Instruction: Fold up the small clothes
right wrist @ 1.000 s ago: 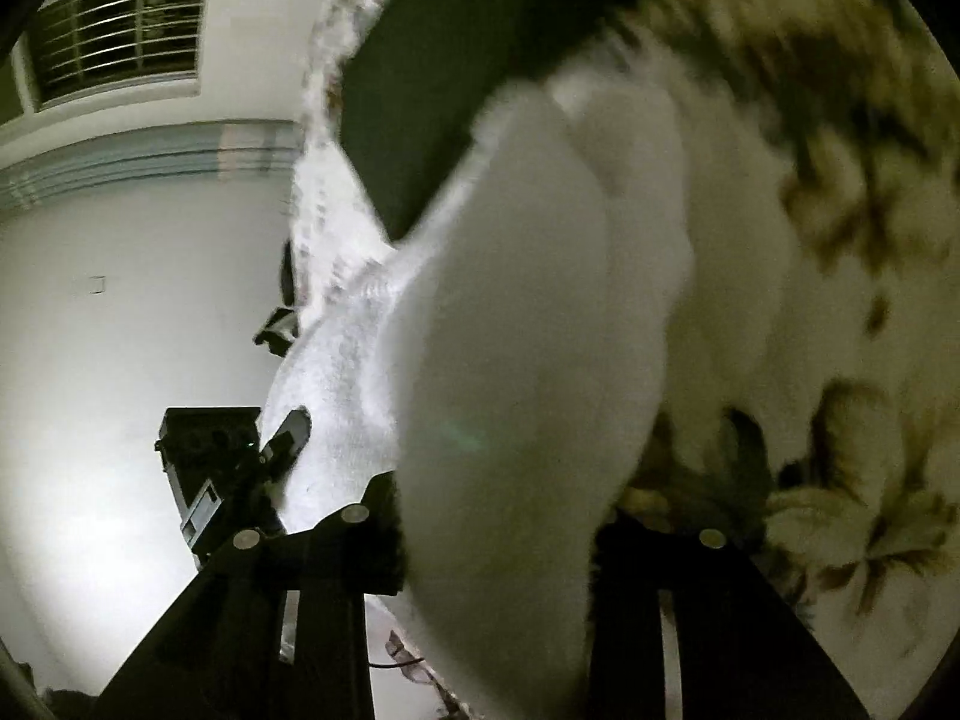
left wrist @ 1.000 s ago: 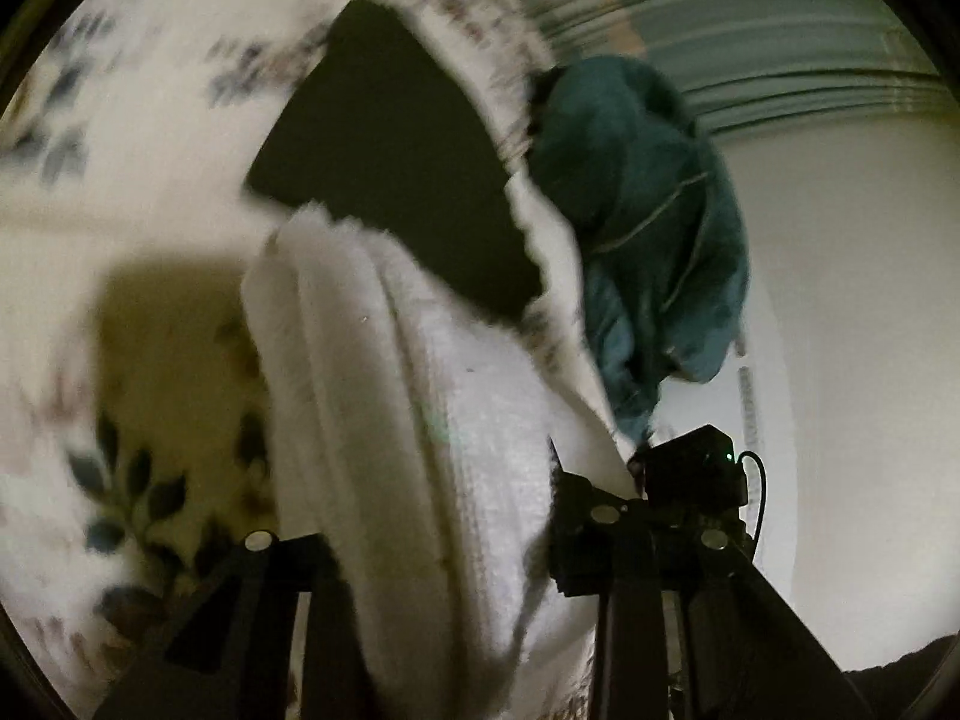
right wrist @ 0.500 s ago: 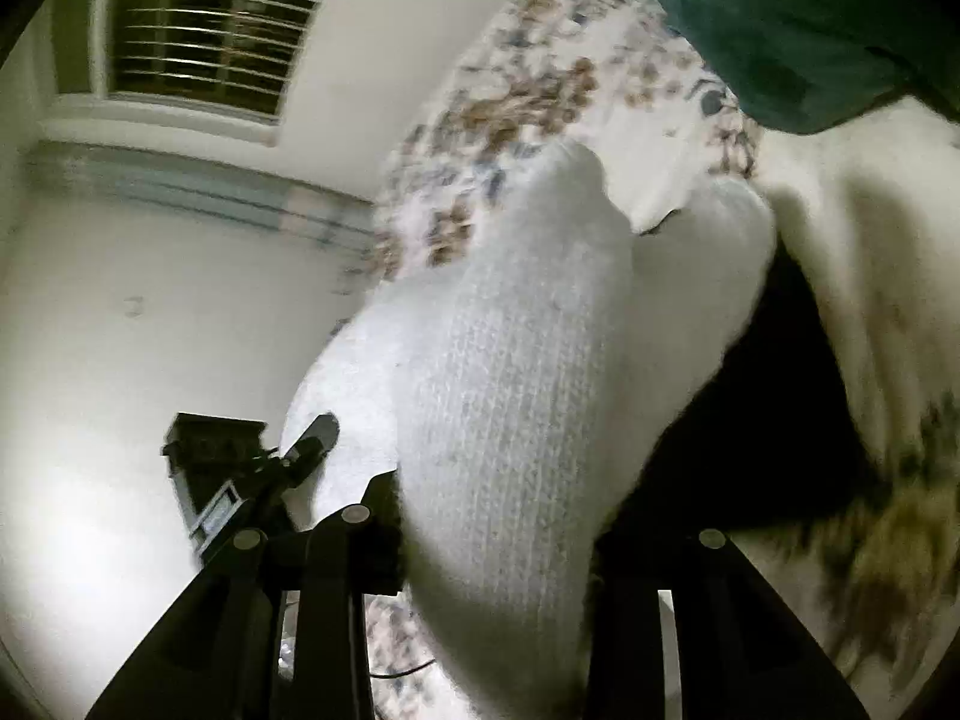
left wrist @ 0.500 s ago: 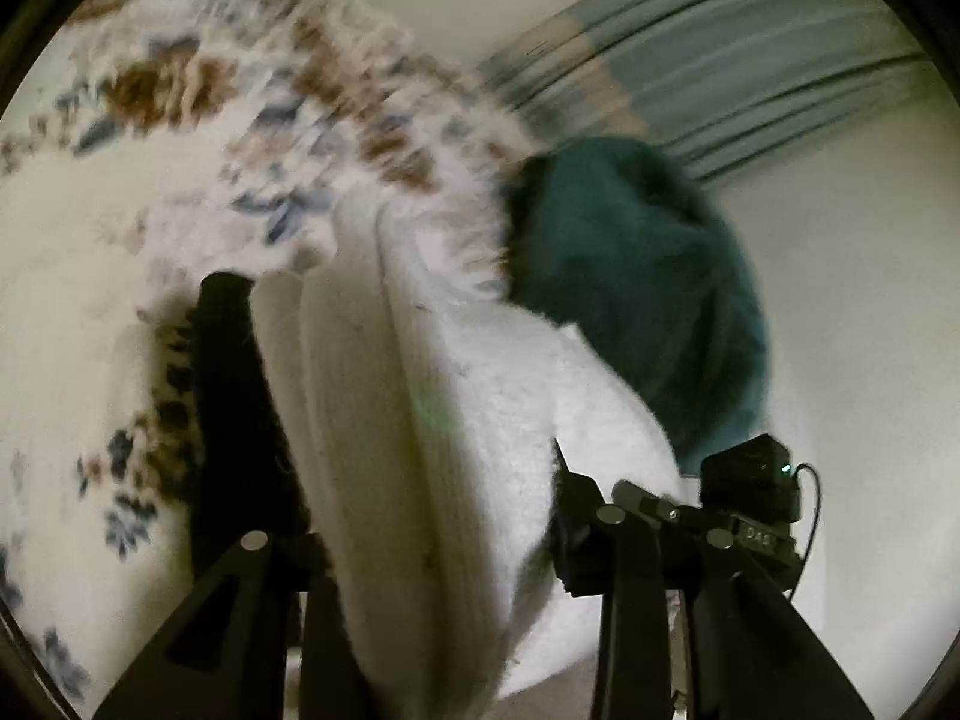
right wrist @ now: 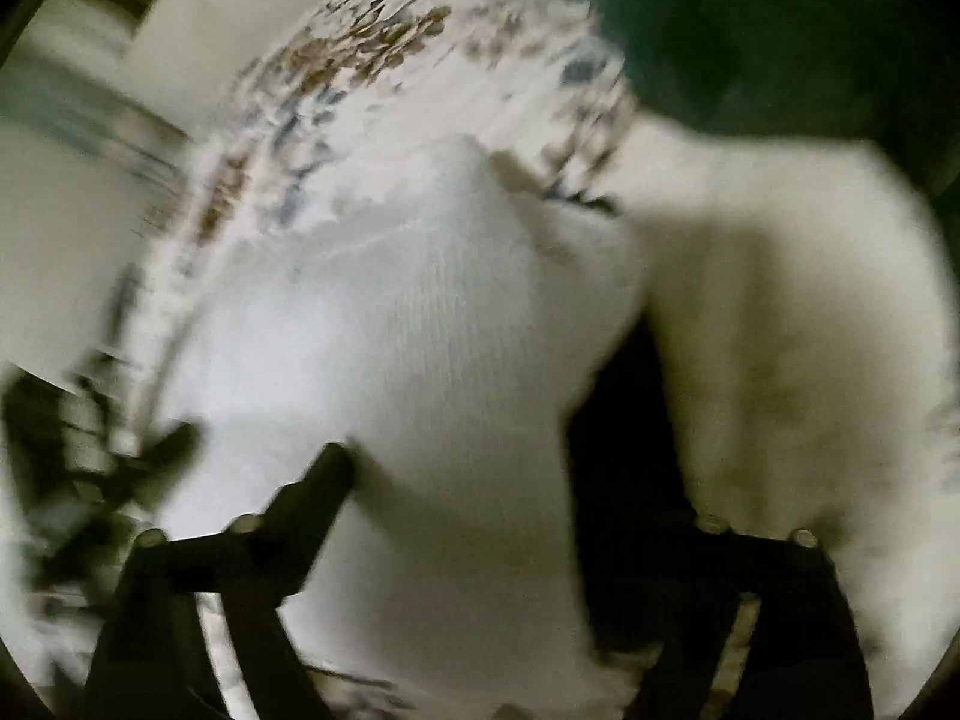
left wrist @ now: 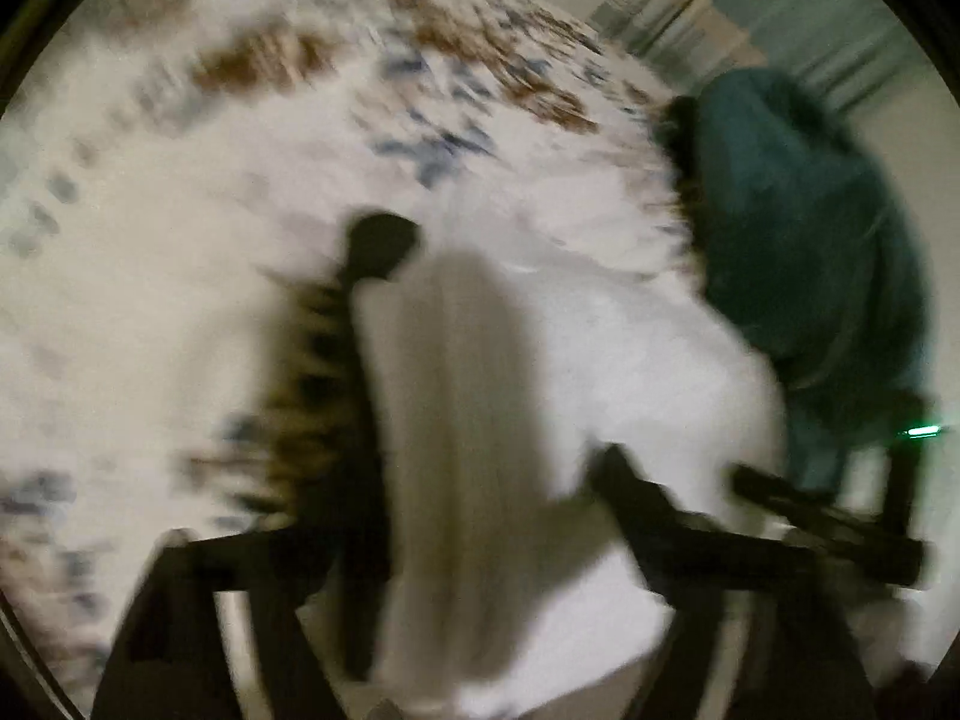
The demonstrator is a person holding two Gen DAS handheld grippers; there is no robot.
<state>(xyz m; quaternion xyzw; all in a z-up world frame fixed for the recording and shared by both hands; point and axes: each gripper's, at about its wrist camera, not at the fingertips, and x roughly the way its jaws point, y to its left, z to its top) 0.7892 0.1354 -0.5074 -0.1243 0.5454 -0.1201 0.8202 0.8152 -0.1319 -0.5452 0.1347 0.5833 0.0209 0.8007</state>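
Observation:
A white ribbed garment (left wrist: 474, 420) hangs bunched between the fingers of my left gripper (left wrist: 480, 546), which is shut on it. The same white garment (right wrist: 420, 360) fills the right wrist view, where my right gripper (right wrist: 456, 522) is shut on its other end. The cloth spans between the two grippers above a floral bedspread (left wrist: 180, 240). The other gripper (left wrist: 828, 540) shows at the lower right of the left wrist view. Both views are motion-blurred.
A dark teal garment (left wrist: 810, 252) lies heaped on the bedspread to the right; it also shows at the top right of the right wrist view (right wrist: 750, 30). A pale wall (right wrist: 60, 240) and striped curtains (left wrist: 780, 6) stand beyond the bed.
Both grippers have swung with the white garment toward the bedspread; the dark patch seen earlier is out of view and the floral surface now fills both views.

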